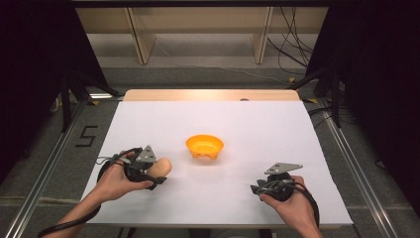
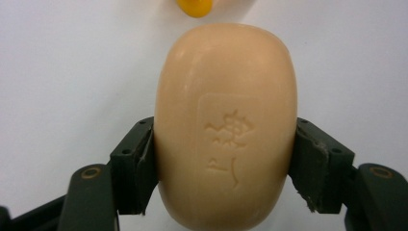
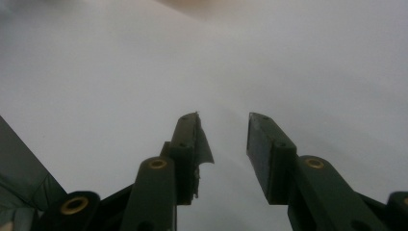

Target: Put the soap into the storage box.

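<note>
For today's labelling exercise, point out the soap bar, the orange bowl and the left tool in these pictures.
soap bar [image 2: 225, 125], left gripper view, on its stamped top face.
orange bowl [image 1: 204, 144], high view, on its inner floor.
left tool [image 1: 157, 174], high view, midway between its fingertips, shut on the soap bar.

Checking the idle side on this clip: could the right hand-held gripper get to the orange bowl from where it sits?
Probably yes. The right hand-held gripper holds nothing, its jaws apart, and only bare white table lies between it and the orange bowl. The soap is clamped in the left hand-held gripper, off that path.
</note>
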Motion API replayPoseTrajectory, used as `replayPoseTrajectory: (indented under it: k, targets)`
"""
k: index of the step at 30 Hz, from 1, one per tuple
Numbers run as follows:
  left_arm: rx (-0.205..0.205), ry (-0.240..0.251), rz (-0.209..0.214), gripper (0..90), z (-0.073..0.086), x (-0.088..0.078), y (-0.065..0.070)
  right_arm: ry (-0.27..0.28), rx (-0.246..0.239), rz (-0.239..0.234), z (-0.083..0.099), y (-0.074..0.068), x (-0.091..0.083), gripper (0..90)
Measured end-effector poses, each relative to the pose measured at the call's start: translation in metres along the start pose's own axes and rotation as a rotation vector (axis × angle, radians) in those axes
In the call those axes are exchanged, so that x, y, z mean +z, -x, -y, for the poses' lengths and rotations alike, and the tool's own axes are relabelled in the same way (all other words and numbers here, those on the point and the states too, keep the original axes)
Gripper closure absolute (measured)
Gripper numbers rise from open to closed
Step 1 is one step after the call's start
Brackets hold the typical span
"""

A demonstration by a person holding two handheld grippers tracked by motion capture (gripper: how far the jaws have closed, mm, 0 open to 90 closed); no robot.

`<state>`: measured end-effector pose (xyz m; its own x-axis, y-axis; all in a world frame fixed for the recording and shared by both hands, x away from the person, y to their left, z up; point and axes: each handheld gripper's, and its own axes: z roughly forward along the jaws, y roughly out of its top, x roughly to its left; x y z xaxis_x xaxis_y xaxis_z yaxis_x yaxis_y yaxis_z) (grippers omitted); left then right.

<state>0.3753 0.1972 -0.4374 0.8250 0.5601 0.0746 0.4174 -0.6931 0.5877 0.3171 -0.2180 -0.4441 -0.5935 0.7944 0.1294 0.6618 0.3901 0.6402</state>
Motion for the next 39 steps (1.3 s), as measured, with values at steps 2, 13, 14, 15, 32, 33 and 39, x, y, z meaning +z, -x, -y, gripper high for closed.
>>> replayPoseTrajectory:
  k: [2,13,14,15,32,33,39]
  targets:
    - [0.003,0.002,-0.01,32.2,-0.001,0.0,-0.001,0.005,-0.011,0.005,0.0,0.001,0.0,65.2]
    - [-0.016,0.023,-0.015,32.2,-0.01,0.003,-0.002,0.002,0.011,0.009,0.001,0.001,-0.005,65.2]
    - [-0.016,0.023,-0.015,32.2,-0.01,0.003,-0.002,0.006,0.015,0.009,0.001,0.001,-0.005,65.3]
    - [-0.013,0.035,-0.018,32.2,-0.012,0.003,-0.002,0.014,0.017,0.012,0.001,0.001,-0.005,65.3]
    - [0.045,0.087,-0.039,32.2,-0.043,0.005,-0.015,0.044,0.025,0.029,0.004,0.004,-0.008,65.2]
    - [0.064,0.069,-0.023,32.2,-0.045,0.004,-0.016,0.036,0.035,0.031,0.003,0.004,-0.009,65.1]
    - [0.092,0.102,-0.026,32.2,-0.051,0.009,-0.017,0.044,0.045,0.032,0.005,0.005,-0.011,65.1]
